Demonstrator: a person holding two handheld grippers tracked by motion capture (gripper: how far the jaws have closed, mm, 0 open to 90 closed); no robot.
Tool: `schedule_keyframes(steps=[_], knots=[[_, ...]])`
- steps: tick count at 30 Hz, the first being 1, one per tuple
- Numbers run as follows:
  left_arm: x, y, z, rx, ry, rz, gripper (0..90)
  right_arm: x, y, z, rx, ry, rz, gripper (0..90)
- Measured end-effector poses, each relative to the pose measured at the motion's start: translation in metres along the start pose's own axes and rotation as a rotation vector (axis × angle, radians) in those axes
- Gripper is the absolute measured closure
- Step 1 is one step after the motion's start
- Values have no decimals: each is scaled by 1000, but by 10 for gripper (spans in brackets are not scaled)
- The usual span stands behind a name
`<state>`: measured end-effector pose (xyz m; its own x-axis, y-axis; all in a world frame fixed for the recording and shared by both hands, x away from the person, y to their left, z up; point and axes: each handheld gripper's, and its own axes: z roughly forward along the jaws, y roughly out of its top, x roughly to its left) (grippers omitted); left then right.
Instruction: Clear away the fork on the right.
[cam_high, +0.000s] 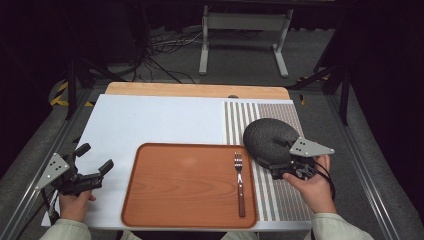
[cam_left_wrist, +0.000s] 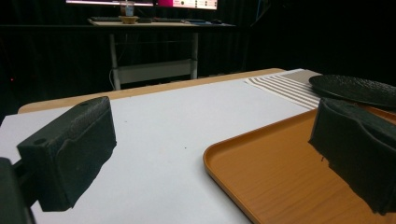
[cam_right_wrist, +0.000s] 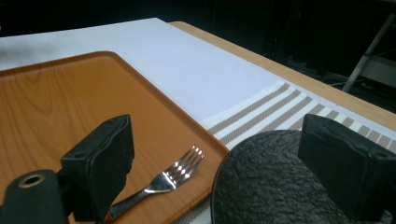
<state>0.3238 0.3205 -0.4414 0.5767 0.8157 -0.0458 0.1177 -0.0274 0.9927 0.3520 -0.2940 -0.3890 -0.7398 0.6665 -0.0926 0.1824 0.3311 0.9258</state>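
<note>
The right tongs (cam_high: 278, 156) stand released over the near rim of the black plate (cam_high: 266, 136), which lies on the striped mat (cam_high: 280, 190) near the worktop's (cam_high: 150, 120) right edge. A fork (cam_high: 239, 182) lies on the tray's (cam_high: 180, 185) right side. The left tongs (cam_high: 95, 157) hang released at the near left corner.
</note>
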Motion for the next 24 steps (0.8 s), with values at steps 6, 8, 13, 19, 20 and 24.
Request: schedule_keyframes(steps=[6,8,13,19,20,24], knots=[[0,0,0,1,-1,-2,11,-3,-18,-10,-60,-3,19,89],[-1,0,0,1,-1,-1,11,-3,-25,-13,-72,-7,33,88],[0,0,0,1,-1,-2,11,-6,-40,-19,-82,-32,54,88],[-1,0,0,1,-1,-2,11,-9,-52,-26,-101,-47,70,87],[-1,0,0,2,-1,-1,11,-9,-54,-27,-104,-50,73,86],[-1,0,1,0,-2,0,11,-10,-61,-30,-97,-58,69,85]])
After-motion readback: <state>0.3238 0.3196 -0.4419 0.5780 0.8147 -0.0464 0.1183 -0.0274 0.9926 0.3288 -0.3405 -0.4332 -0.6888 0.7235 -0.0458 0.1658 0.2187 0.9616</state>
